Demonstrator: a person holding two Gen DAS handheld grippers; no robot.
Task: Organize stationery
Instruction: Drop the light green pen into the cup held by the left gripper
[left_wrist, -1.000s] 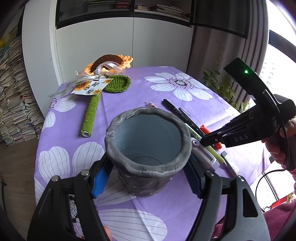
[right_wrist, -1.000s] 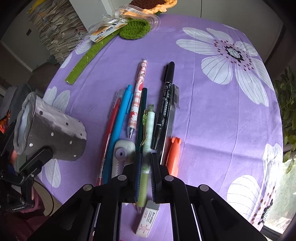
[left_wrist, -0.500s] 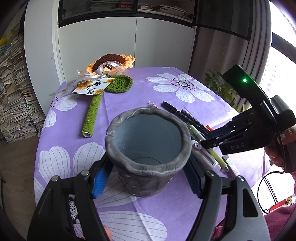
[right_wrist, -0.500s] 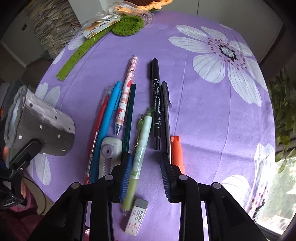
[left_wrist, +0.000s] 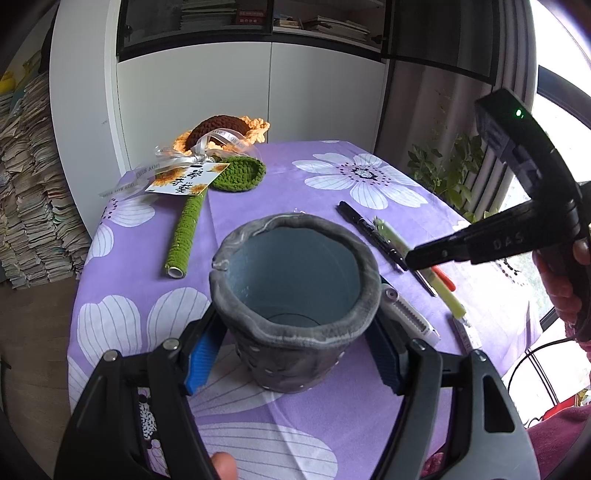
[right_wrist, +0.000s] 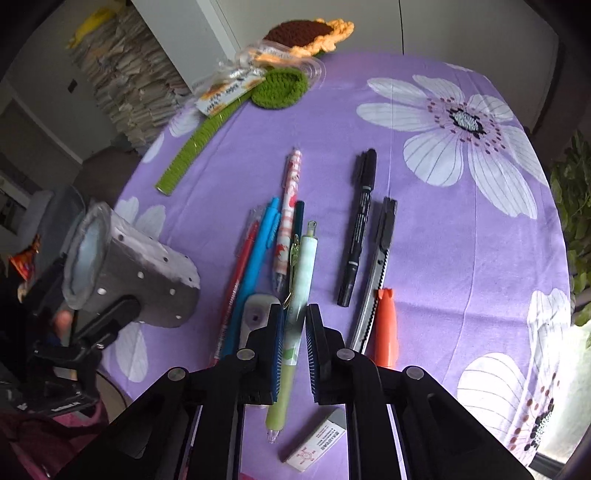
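My left gripper (left_wrist: 295, 354) is shut on a grey pen cup (left_wrist: 295, 299), which stands upright and empty on the purple flowered cloth; the cup also shows in the right wrist view (right_wrist: 129, 269). My right gripper (right_wrist: 295, 325) straddles a pale green pen (right_wrist: 295, 317), with the jaws close around it and a thin gap on the right side. Beside it lie a red pen (right_wrist: 240, 280), a blue pen (right_wrist: 258, 258), a pink patterned pen (right_wrist: 288, 214), a black marker (right_wrist: 358, 229), a utility knife (right_wrist: 380, 269) and a white eraser (right_wrist: 317, 439).
A crocheted sunflower (left_wrist: 221, 129) with a green stem (left_wrist: 184, 232) and a gift tag lies at the table's far left. A white correction tape (left_wrist: 410, 317) lies right of the cup. A potted plant (left_wrist: 454, 170) stands beyond the right edge. Cabinets stand behind.
My right gripper opened, then lowered over the pale green pen and narrowed around it. The left gripper and cup have stayed in place.
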